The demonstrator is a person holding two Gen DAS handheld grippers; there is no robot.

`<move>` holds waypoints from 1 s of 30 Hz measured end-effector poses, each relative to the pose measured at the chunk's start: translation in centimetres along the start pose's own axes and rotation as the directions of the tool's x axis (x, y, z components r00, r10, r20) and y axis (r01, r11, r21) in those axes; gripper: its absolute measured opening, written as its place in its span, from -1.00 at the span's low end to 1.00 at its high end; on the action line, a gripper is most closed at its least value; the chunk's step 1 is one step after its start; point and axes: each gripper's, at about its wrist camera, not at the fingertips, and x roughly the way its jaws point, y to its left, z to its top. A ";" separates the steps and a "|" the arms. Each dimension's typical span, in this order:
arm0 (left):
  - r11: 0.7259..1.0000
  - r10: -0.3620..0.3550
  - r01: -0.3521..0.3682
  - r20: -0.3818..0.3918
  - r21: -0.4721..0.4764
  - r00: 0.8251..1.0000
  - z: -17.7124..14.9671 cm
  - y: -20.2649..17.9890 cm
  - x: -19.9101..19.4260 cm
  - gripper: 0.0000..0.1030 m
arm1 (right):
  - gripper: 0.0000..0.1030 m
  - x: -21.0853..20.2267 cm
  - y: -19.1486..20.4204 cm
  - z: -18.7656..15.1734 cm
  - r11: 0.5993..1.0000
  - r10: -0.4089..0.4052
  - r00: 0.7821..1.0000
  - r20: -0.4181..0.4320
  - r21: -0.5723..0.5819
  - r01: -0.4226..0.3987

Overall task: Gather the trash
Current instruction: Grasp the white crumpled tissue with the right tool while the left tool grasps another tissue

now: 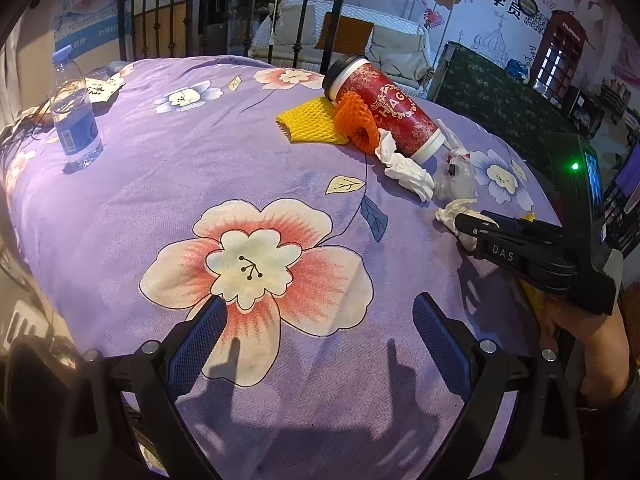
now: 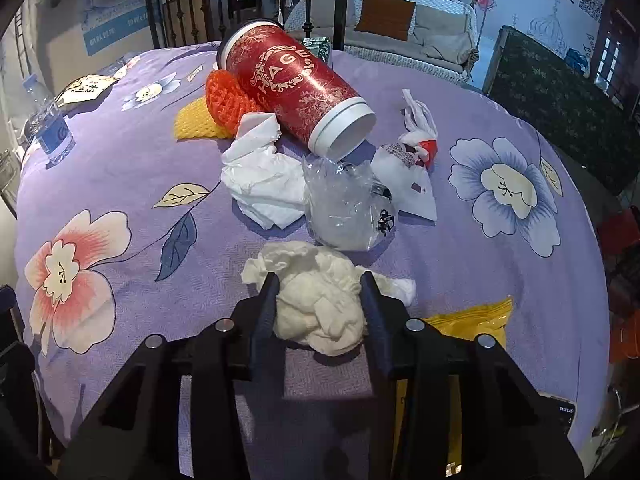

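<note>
Trash lies on a purple flowered tablecloth point(image 2: 120, 168). My right gripper point(image 2: 320, 288) has its fingers on either side of a crumpled cream tissue point(image 2: 320, 308), pressing on it. Beyond it lie a clear plastic wrapper point(image 2: 344, 204), a white tissue point(image 2: 264, 172), a knotted white bag point(image 2: 412, 164), a tipped red paper cup point(image 2: 292, 84), orange foam net point(image 2: 228, 96) and yellow foam net point(image 2: 196, 124). My left gripper point(image 1: 320, 324) is open and empty above the cloth point(image 1: 160, 168). It sees the cup point(image 1: 384, 104), the white tissue point(image 1: 408, 168) and the right gripper point(image 1: 472, 224).
A water bottle point(image 1: 74, 112) stands at the far left, also in the right wrist view point(image 2: 48, 120). A yellow packet point(image 2: 476, 316) lies at the table's near right. A paper scrap point(image 2: 82, 88) lies at the far left. A metal railing point(image 1: 168, 20) and a sofa point(image 2: 400, 28) stand behind.
</note>
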 end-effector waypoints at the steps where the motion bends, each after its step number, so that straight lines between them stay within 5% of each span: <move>1: 1.000 0.000 0.000 -0.002 0.005 1.000 0.0 -0.1 0.1 0.79 | -0.40 -0.2 0.1 0.1 1.000 0.002 1.000 0.010 -0.007 -0.002; 4: 1.000 -0.009 0.009 -0.003 0.014 1.000 0.2 -0.4 0.4 0.79 | -0.64 -1.2 0.2 0.4 0.999 0.037 0.998 0.052 -0.009 -0.037; 12: 0.999 -0.042 0.043 -0.010 0.025 0.999 1.9 -1.1 1.8 0.71 | -0.67 -4.7 -0.7 0.8 0.987 0.153 0.977 0.147 0.029 -0.159; 30: 0.971 -0.211 0.198 -0.089 -0.136 0.974 9.6 -3.8 10.9 0.43 | -0.67 -10.2 -1.5 -0.4 0.992 0.122 0.958 0.258 -0.005 -0.125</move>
